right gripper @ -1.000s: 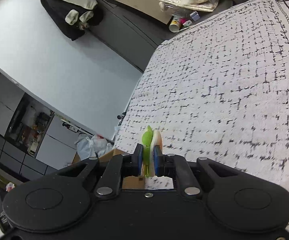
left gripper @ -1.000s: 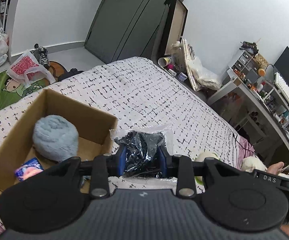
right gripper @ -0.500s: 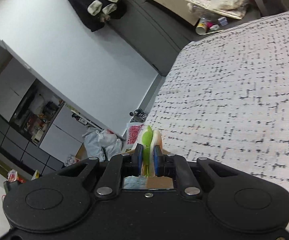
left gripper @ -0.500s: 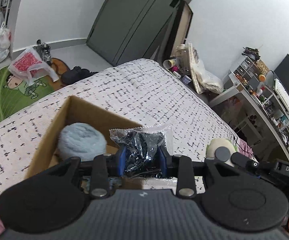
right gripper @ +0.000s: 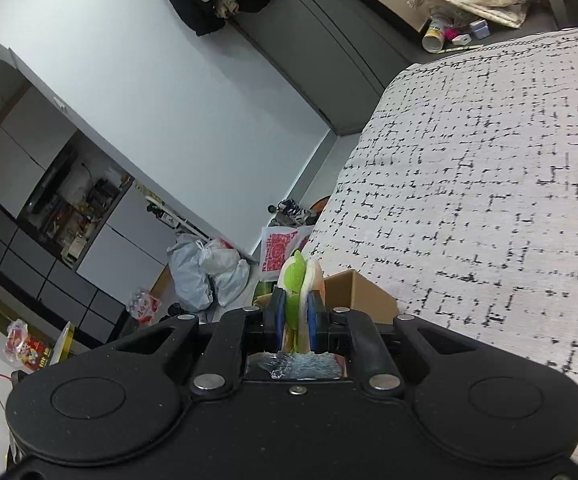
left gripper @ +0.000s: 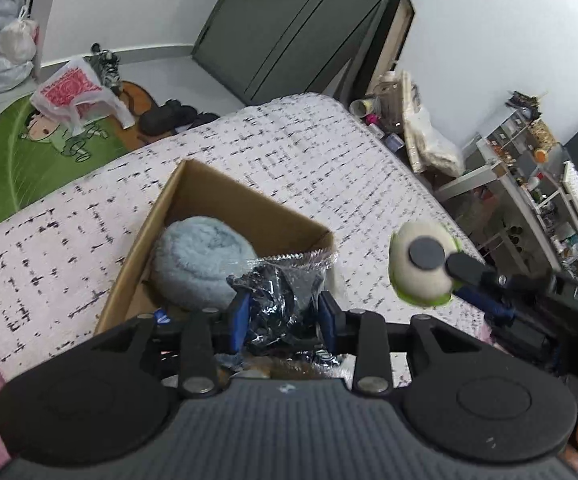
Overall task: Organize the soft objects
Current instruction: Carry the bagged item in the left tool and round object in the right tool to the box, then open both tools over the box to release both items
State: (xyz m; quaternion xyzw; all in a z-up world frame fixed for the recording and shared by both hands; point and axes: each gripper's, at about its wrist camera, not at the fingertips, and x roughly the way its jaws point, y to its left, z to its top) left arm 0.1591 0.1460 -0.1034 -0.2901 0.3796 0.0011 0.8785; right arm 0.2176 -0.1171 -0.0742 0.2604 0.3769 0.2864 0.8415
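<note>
Box-relative pos: my left gripper (left gripper: 281,317) clamps crinkly black plastic-wrapped packet (left gripper: 279,304) directly over open brown cardboard box (left gripper: 225,196) w/ fluffy grey-blue ball (left gripper: 201,262). Right gripper (right gripper: 296,318) clenched on green-and-cream soft disc (right gripper: 300,280), just right of box, so left is nearer.

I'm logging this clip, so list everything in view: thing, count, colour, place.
Box: 1, brown cardboard, on the bed.
Fluffy ball: 1, pale blue, inside the box.
Plastic packet: 1, clear with dark contents, in the left tool over the box.
Soft toy: 1, cream and green, in the right tool, right of the box.
Bed: 1, white cover with black flecks.
Mat: 1, green, on the floor.
Bags: several, white, by the wall.
Left tool: 1, black with blue pads, shut.
Right tool: 1, black with blue pads, shut.
</note>
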